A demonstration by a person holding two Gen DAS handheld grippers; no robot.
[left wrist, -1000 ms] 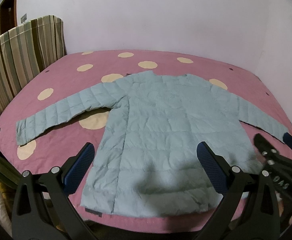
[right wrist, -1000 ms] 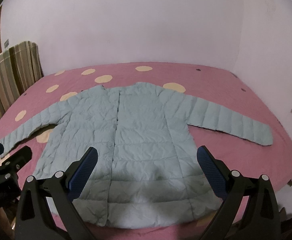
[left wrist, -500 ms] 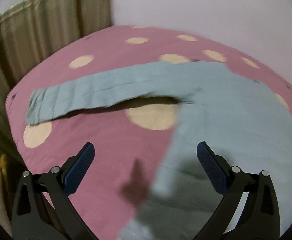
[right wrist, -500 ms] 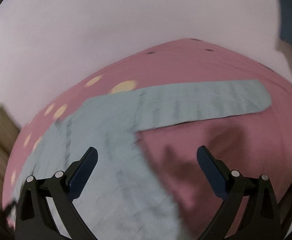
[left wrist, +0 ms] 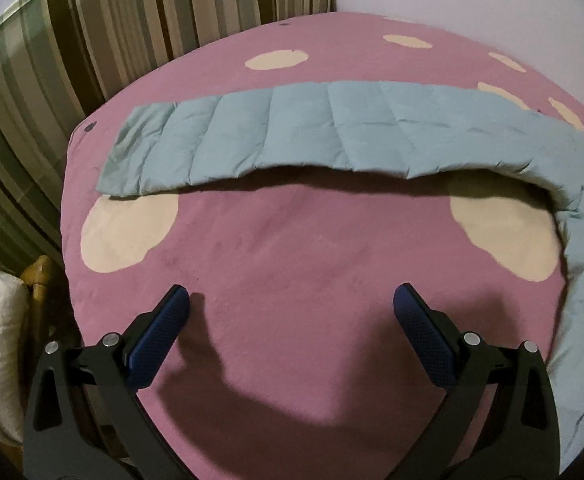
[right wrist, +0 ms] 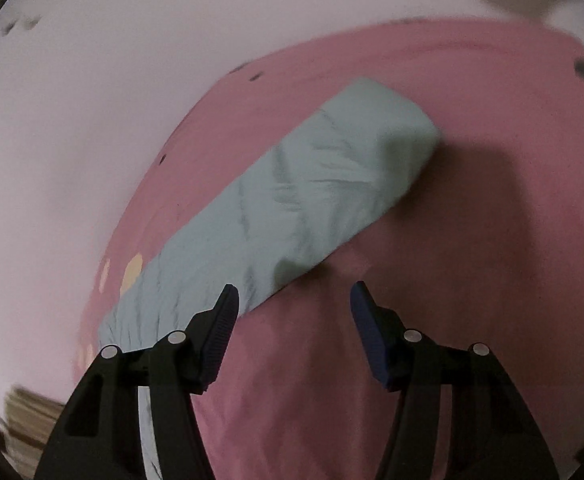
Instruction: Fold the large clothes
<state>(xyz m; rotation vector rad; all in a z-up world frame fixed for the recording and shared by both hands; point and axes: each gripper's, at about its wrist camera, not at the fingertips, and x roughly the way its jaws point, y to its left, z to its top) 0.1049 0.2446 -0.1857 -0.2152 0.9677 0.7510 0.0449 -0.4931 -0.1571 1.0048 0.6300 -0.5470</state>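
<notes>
Your left tongs (left wrist: 291, 307) and right tongs (right wrist: 294, 302) stayed spread apart and empty; within a second you swung them outward from the jacket's hem, each toward one sleeve (left wrist: 275, 132) lying flat on the bed (left wrist: 292, 248); sleeve folds likely came first.

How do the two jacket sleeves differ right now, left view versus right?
The left sleeve runs straight across its view, sharp, quilting seams clear. The right sleeve runs diagonally, blurred, more wrinkled. Both are pale blue, lie on the pink bedspread, ungrasped.
</notes>
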